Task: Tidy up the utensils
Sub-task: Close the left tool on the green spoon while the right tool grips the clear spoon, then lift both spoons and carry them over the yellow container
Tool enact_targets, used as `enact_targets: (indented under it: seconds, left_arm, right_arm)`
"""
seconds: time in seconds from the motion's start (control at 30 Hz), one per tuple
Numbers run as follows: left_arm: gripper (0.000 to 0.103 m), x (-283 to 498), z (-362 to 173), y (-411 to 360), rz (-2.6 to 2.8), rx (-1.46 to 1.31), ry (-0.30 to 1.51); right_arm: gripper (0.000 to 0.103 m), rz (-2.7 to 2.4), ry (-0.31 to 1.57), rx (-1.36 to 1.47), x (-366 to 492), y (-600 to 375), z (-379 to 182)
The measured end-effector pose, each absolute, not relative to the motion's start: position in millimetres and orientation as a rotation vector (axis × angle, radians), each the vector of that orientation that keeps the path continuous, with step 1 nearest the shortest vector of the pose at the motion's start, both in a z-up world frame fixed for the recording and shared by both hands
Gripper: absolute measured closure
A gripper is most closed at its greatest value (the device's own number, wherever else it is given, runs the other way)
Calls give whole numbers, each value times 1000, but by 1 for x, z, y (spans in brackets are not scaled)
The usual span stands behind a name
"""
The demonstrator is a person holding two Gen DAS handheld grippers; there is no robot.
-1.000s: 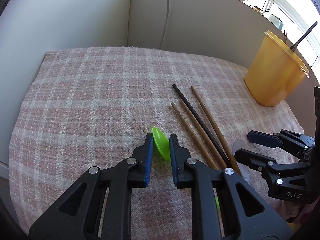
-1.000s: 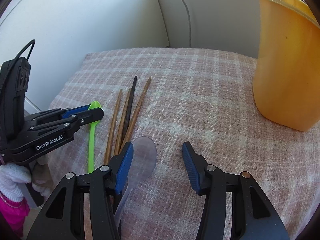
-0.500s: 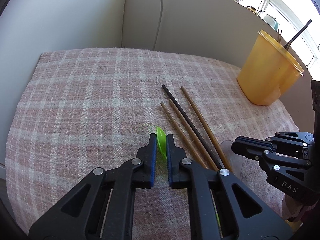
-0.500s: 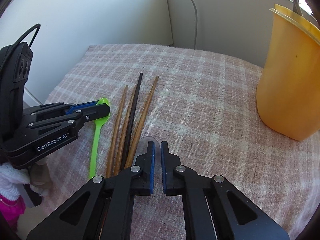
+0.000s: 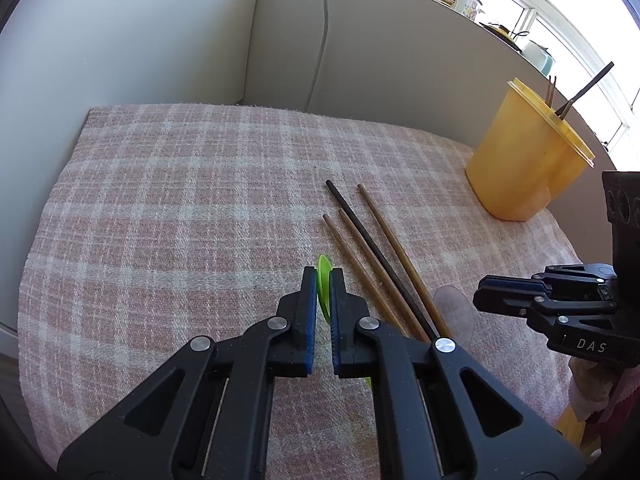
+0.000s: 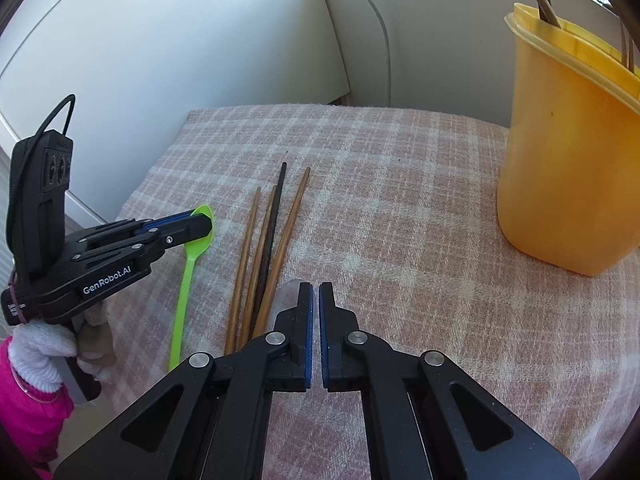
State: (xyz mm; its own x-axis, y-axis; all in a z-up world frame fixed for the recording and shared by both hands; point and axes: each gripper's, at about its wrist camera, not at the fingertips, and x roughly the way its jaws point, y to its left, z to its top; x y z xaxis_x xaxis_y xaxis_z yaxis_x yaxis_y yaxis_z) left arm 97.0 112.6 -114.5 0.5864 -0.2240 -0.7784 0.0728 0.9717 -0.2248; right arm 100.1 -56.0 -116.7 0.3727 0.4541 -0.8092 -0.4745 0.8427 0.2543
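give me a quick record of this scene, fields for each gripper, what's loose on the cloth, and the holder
left gripper: shut on green spoon, pads on its bowl
right gripper: shut on clear spoon at its bowl
loose on cloth: four chopsticks, three brown, one black, side by side
holder: yellow container, upright at far right, a few utensils already standing in it
surface: pink plaid cloth

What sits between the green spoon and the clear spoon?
Four chopsticks, side by side between green spoon and clear spoon; clearest in right wrist view.
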Motion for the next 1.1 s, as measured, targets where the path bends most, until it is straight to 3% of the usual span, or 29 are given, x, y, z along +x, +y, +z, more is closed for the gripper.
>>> enact_targets:
  seconds: [0.03, 0.17, 0.23, 0.4, 1.1]
  left_arm:
    - [100, 95, -114, 115, -174, -180, 932]
    - [100, 88, -117, 122, -173, -194, 944]
    - [100, 87, -118, 122, -172, -198, 946]
    - [101, 81, -108, 127, -173, -209, 924]
    - [102, 69, -4, 119, -253, -201, 695]
  right_arm:
    - [87, 613, 1077, -7, 104, -57, -123]
    - [85, 675, 1170, 131, 115, -67, -142]
    - [99, 697, 1185, 183, 119, -71, -144]
    - [100, 698, 1180, 195, 117, -69, -143]
    - [102, 576, 774, 71, 78, -112, -30]
